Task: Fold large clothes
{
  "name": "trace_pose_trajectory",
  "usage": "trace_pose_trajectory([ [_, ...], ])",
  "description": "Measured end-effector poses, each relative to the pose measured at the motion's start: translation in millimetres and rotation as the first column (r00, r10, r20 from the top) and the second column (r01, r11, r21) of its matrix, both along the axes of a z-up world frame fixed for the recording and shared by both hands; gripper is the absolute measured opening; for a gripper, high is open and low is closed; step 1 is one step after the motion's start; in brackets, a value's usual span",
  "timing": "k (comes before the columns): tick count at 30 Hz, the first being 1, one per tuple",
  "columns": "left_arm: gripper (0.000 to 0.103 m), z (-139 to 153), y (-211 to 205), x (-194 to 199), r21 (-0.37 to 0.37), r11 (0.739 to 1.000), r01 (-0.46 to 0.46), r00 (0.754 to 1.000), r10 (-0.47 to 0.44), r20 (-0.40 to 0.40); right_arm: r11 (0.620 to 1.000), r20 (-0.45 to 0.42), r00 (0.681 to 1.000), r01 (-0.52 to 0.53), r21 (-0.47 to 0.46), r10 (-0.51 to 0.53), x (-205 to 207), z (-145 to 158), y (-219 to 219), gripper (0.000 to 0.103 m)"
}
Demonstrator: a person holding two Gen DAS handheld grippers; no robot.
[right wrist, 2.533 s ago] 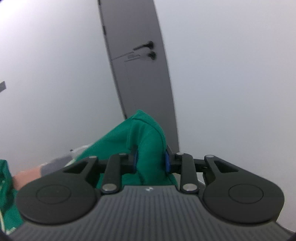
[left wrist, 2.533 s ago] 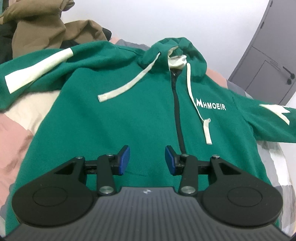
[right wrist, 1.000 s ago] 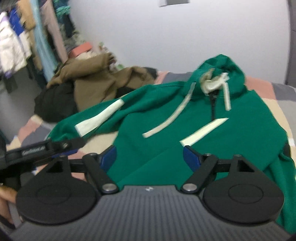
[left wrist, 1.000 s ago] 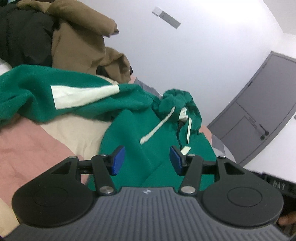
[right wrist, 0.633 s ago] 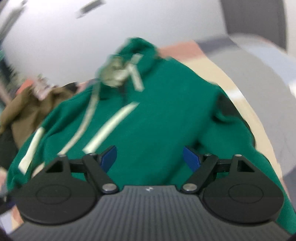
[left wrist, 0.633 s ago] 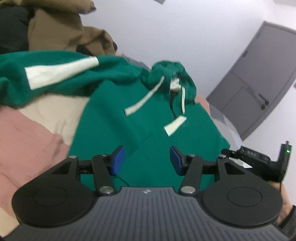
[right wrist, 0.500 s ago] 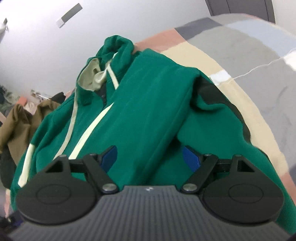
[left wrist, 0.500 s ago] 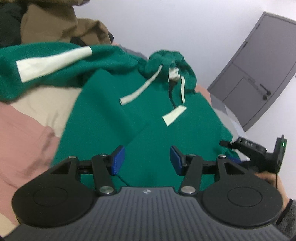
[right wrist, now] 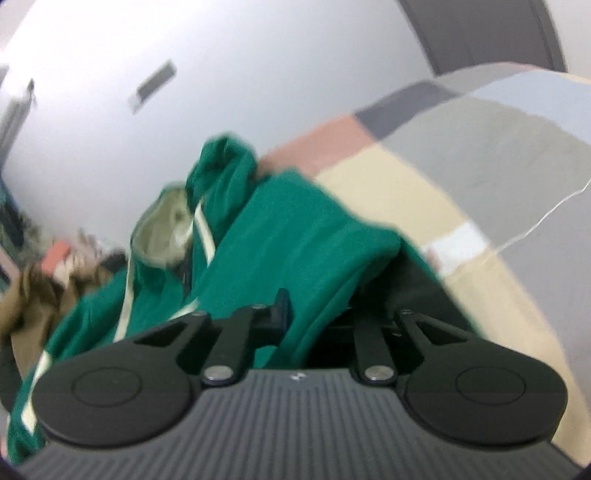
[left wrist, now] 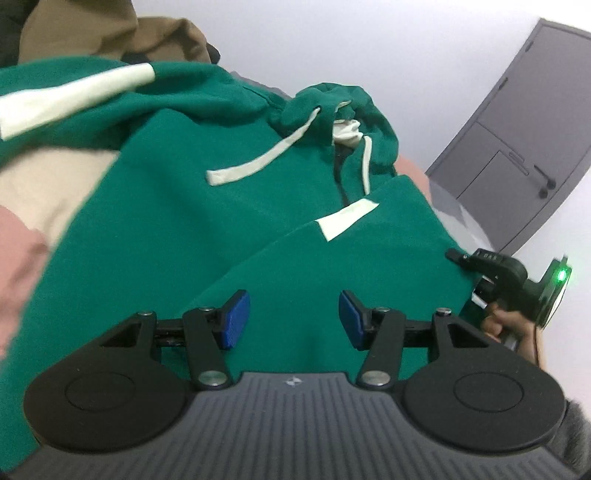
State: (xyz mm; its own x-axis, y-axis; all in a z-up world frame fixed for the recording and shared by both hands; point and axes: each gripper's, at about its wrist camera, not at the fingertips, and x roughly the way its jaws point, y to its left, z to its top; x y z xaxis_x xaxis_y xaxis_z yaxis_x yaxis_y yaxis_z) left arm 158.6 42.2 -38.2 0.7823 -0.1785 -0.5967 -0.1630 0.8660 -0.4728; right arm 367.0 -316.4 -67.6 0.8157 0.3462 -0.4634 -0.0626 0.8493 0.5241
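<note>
A green zip hoodie [left wrist: 221, 221] lies face up on the bed, hood [left wrist: 332, 99] at the far end. Its right sleeve [left wrist: 347, 218], marked with a white stripe, is folded across the front; the other sleeve [left wrist: 74, 96] stretches out to the left. My left gripper [left wrist: 293, 317] hovers open just above the folded sleeve, nothing between its blue pads. My right gripper [right wrist: 317, 321] is closing on a fold of the hoodie [right wrist: 295, 229] at its right edge; the fabric hides the right pad. In the left wrist view the right gripper [left wrist: 458, 256] touches that edge.
A brown garment pile [left wrist: 110, 33] lies beyond the outstretched sleeve. The bedspread [right wrist: 480, 184] is a patchwork of pink, cream and grey. A grey door [left wrist: 517, 129] stands in the white wall at the right. A person's hand [left wrist: 506, 325] holds the right gripper.
The right gripper let go of the sleeve, now laid across the front, swung to the hoodie's right edge and closed on a fold there. The left gripper came lower and nearer over the front.
</note>
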Motion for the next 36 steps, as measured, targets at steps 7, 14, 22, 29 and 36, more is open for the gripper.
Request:
trace_pose_trajectory([
  [7,0.059,-13.9,-41.5,15.1,0.184,0.977,0.109,0.994,-0.108,-0.015,0.994,0.019,0.994,0.107,-0.037,-0.107,11.9,-8.7,-26.1,0.011],
  [14,0.059,-25.3,-46.1,22.5,0.254,0.957,0.138,0.990,-0.124,-0.070,0.990,0.024,0.996,0.091,-0.107,-0.089,12.3,-12.0,-16.3,0.012],
  [22,0.060,-12.1,-32.3,13.2,0.198,0.974,0.108,0.994,-0.102,-0.041,0.976,0.014,0.997,0.072,-0.207,-0.071,-22.1,15.6,-1.7,0.037],
  [29,0.063,3.9,-23.1,-8.8,0.192,0.979,0.066,0.998,-0.067,-0.002,0.916,-0.003,0.999,-0.050,-0.398,0.053,-77.8,45.9,30.0,0.056],
  [36,0.064,11.4,-19.9,-22.3,0.208,0.977,0.052,0.998,-0.055,0.011,0.919,0.013,0.987,-0.147,-0.366,0.163,-120.9,68.3,60.9,0.055],
])
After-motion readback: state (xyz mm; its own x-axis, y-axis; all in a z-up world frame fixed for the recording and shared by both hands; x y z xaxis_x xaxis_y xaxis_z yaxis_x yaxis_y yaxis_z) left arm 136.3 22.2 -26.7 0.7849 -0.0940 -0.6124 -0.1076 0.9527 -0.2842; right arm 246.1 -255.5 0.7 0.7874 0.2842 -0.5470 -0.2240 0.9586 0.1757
